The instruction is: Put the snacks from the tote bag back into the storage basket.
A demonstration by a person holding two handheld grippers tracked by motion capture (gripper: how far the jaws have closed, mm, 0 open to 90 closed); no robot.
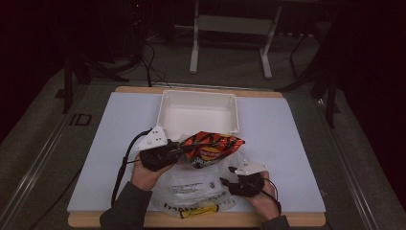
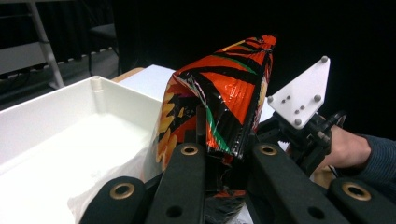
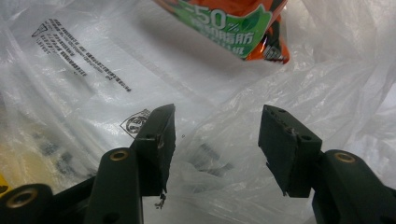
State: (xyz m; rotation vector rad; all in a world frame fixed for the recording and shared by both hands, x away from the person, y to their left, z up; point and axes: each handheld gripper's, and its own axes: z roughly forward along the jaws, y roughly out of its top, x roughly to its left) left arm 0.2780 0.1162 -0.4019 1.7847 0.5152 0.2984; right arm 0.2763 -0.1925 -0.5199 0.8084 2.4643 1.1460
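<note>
An orange and black chip bag (image 1: 213, 148) hangs over the near middle of the table, just in front of the white bin (image 1: 198, 112). My left gripper (image 1: 181, 149) is shut on the bag's left end. In the left gripper view the chip bag (image 2: 224, 93) rises from between the pinched jaws of my left gripper (image 2: 226, 154). A clear plastic bag (image 1: 191, 189) with black print lies beneath. My right gripper (image 1: 226, 175) sits at its right side. In the right gripper view, my right gripper (image 3: 217, 135) stands open over the plastic bag (image 3: 93, 70), pads not pressing on it.
The white bin (image 2: 70, 140) is open-topped. Something yellow (image 1: 198, 209) shows through the plastic bag near the table's (image 1: 287, 143) front edge. A metal frame (image 1: 230, 28) stands on the floor beyond the table.
</note>
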